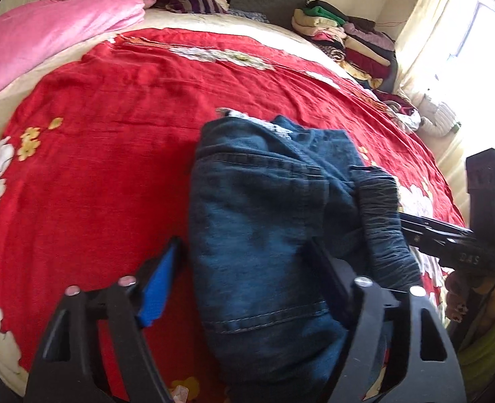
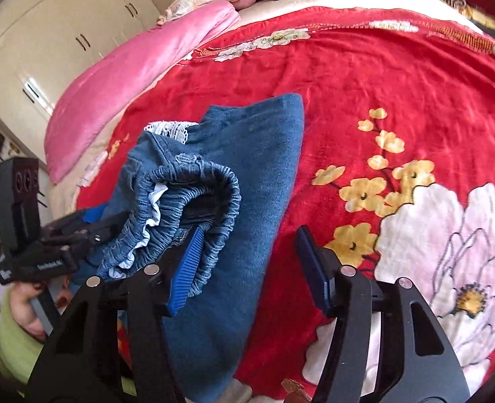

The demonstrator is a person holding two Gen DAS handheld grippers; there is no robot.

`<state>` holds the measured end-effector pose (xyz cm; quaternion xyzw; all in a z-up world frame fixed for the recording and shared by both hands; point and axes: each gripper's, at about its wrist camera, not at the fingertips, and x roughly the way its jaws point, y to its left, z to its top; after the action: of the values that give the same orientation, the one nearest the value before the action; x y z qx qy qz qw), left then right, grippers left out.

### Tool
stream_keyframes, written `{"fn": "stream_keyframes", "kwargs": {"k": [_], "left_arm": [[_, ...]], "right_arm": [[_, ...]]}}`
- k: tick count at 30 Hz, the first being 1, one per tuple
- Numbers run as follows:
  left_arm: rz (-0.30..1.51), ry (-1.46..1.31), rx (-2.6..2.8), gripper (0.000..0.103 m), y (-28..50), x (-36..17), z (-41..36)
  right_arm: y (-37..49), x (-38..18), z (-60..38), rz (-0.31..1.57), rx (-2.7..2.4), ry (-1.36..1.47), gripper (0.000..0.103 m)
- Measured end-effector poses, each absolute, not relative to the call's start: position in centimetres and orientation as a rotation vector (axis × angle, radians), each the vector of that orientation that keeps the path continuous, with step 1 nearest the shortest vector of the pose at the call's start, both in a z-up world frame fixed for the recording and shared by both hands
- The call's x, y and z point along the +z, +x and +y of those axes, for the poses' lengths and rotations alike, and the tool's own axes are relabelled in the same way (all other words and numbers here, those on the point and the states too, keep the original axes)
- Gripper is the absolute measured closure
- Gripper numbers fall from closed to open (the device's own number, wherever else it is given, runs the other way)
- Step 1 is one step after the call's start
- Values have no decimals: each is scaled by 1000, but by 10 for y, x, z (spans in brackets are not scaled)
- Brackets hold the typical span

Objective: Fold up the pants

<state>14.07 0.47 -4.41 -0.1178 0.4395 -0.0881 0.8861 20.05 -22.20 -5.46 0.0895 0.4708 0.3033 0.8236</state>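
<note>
Pants (image 1: pixel 260 228) are lying lengthwise up mid-frame between both spread, empty tongs: left gripper (image 1: pixel 244 268) straddling them, right gripper (image 2: pixel 247 265) beside the waistband (image 2: pixel 193 201).

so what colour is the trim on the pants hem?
White lace trim, clearest in the right wrist view.

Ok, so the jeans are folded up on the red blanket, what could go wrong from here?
Both sets of jaws stand open, so nothing pins the jeans. The bunched elastic waistband sits raised and may flop open. The right gripper has one finger against that waistband, so pulling away could drag the fold askew. The left gripper straddles the bundle and might snag it too.
</note>
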Motion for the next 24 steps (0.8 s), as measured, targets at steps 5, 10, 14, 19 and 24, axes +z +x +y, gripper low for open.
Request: {"fn": "stream_keyframes", "kwargs": {"k": [5,10,14,19,24], "left_arm": [[916,-242,-189,39,147,-48,-4],[901,-203,-186,55,143,-44,-12],[874,-143,-178,68,137,-32,-20],[848,-153,-191,72,136,-18,-19],[818,-171,-185,72,140,-7,-13]], "right_arm": [[203,-60,-216,1005,690,205,52],[197,-60,-203,980,747,170,85],[183,-47,-194,906,733,101,91],[176,-23,-190,821,744,60,92],[180,-7,-178,760,755,12,92]]}}
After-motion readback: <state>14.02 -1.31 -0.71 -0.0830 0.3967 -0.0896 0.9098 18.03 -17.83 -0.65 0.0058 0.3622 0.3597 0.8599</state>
